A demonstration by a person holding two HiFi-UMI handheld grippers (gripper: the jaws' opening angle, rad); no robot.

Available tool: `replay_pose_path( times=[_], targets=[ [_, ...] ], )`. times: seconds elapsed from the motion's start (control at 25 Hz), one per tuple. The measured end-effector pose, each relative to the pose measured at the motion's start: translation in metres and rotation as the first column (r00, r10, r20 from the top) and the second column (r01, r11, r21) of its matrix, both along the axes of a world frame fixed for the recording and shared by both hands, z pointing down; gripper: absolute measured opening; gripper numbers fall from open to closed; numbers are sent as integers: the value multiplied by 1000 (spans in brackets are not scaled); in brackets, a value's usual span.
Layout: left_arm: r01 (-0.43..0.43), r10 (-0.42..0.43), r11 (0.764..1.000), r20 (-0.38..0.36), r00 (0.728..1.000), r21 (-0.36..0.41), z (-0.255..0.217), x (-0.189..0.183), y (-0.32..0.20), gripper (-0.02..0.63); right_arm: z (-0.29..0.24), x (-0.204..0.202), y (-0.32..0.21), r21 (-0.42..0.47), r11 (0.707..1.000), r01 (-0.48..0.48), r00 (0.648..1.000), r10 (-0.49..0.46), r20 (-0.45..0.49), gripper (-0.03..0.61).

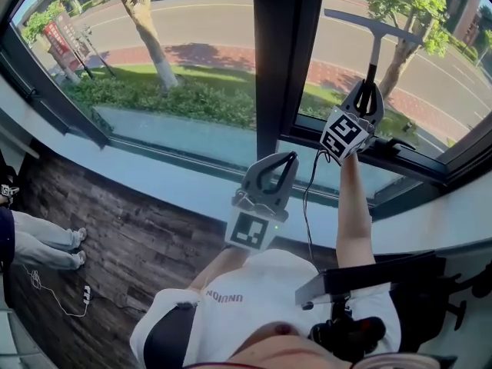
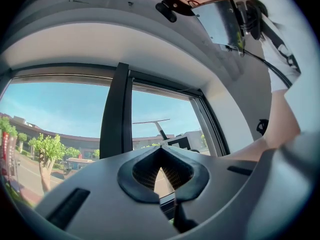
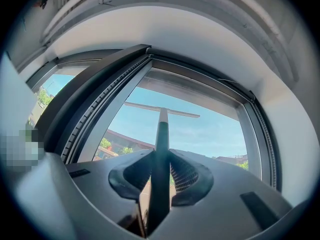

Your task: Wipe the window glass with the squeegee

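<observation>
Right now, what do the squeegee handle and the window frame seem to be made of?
Squeegee handle: matte black, no glare, probably plastic or rubber-coated. Its crossbar: pale grey, possibly metal. Window frame: dark, smooth, crisp straight edges, likely painted metal; can't be sure.

Upper-floor room; big window (image 1: 280,60) overlooks street (image 1: 215,21); wood floor (image 1: 131,237).

The dark wooden floor (image 1: 146,237) carries a thin white cable (image 1: 55,301) with a small plug (image 1: 87,292). A person's white shoes (image 1: 79,235) stand near them.
</observation>
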State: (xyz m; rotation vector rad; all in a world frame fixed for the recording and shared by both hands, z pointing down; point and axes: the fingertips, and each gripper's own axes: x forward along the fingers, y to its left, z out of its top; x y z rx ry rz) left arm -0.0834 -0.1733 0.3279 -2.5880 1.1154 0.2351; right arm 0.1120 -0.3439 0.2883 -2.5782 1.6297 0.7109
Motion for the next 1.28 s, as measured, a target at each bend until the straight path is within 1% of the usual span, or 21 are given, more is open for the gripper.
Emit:
replay_pose_path(
  times=[0.2,0.64,0.72,1.28],
  targets=[
    [2,-2,1000,12,1000,-5,-1,-3,2,-5,8,-3,3,-10,1000,-1,1000,1,6,92],
    [-8,8,1000,33,999,0,-1,-2,4,-5,37,-3,9,-63,998,-7,1000,8,20,92],
    [-9,9,1000,47,999,5,0,-2,5,-5,41,-3,10,-71,997,-8,1000,10,23,92],
    [-7,7,1000,52,999,-1,3,-4,8,-5,73,-5,16,-123,992,-11,999,17,48,92]
  ],
)
